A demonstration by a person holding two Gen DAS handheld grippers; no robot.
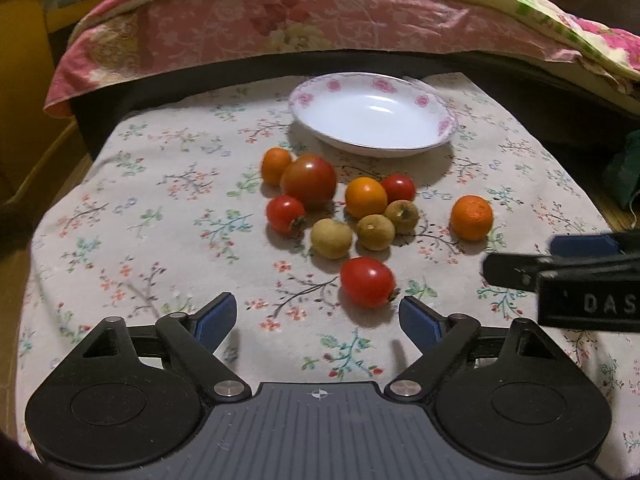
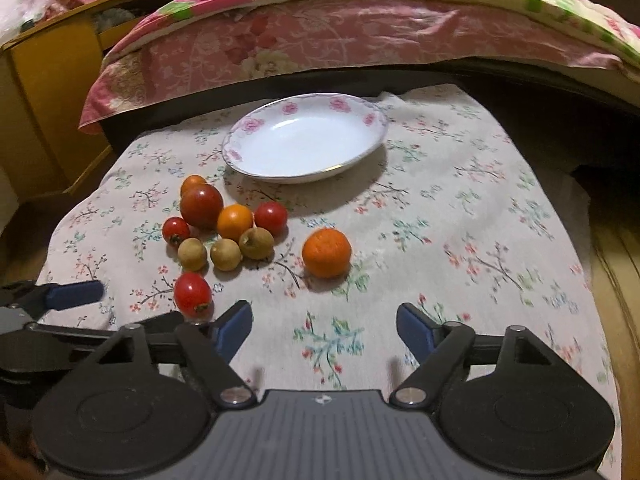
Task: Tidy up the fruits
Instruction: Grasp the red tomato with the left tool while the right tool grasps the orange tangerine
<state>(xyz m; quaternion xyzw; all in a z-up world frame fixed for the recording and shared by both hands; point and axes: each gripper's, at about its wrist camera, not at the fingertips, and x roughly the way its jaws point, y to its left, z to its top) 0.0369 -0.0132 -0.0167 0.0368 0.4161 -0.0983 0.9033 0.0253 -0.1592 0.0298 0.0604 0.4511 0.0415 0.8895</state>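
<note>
Left gripper point(image 1: 318, 318): jaws wide, empty, near edge of floral tablecloth point(image 1: 160, 200).
Fruit cluster point(image 1: 340, 204): mid-cloth; nearest tomato point(image 1: 367, 281) just beyond left fingertips.
Mandarin point(image 2: 326, 253): apart, right of cluster.
Plate point(image 2: 256, 170): far edge.
Right gripper point(image 2: 324, 326): jaws wide, empty.

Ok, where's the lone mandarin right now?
Right wrist view: the mandarin sits alone on the cloth, right of the three longans, nearer than the plate.

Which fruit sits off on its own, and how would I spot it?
Start at the white floral-rimmed plate on the flowered tablecloth. In front of it huddles a cluster of tomatoes and small brown fruits; to that cluster's right sits a round orange mandarin with dimpled skin. Its rough peel and its isolation set it apart.
</note>
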